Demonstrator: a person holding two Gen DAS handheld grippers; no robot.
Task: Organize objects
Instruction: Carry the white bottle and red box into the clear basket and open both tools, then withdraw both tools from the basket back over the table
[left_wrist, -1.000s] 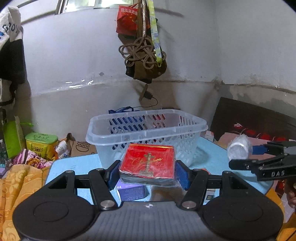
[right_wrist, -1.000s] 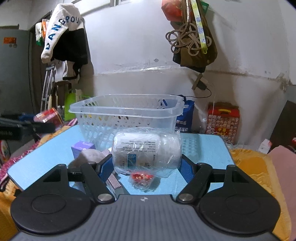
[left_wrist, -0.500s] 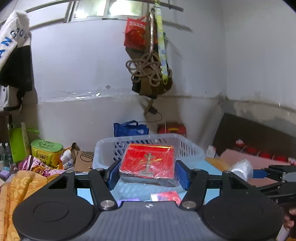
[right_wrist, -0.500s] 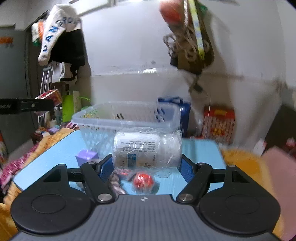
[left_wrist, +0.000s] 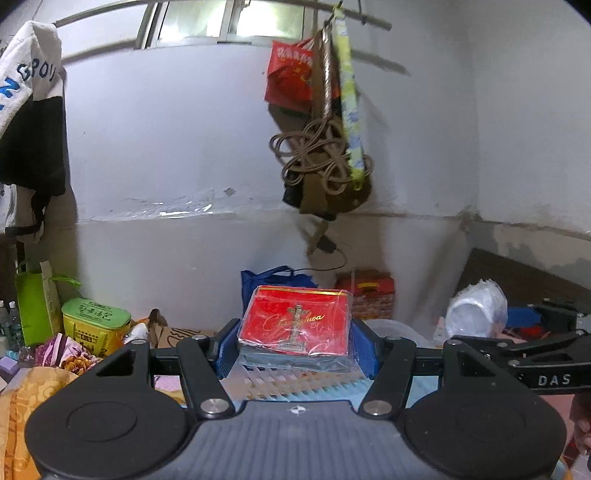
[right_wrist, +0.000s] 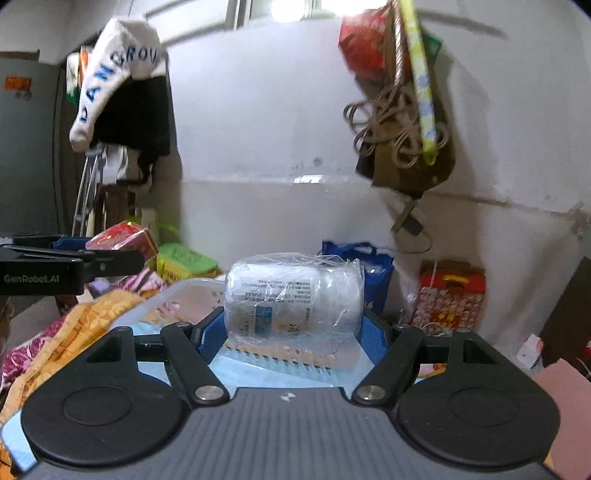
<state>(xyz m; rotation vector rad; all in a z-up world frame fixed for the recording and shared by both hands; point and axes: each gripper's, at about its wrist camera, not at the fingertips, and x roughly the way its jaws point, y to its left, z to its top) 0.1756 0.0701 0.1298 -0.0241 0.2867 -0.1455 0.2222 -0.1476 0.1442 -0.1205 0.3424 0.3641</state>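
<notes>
The left claw (left_wrist: 295, 345) squeezes a flat red box (left_wrist: 295, 321) wrapped in clear plastic. The right claw (right_wrist: 293, 325) squeezes a white bottle (right_wrist: 293, 301) lying on its side in plastic wrap. Both are up over the see-through basket (right_wrist: 192, 295).
</notes>
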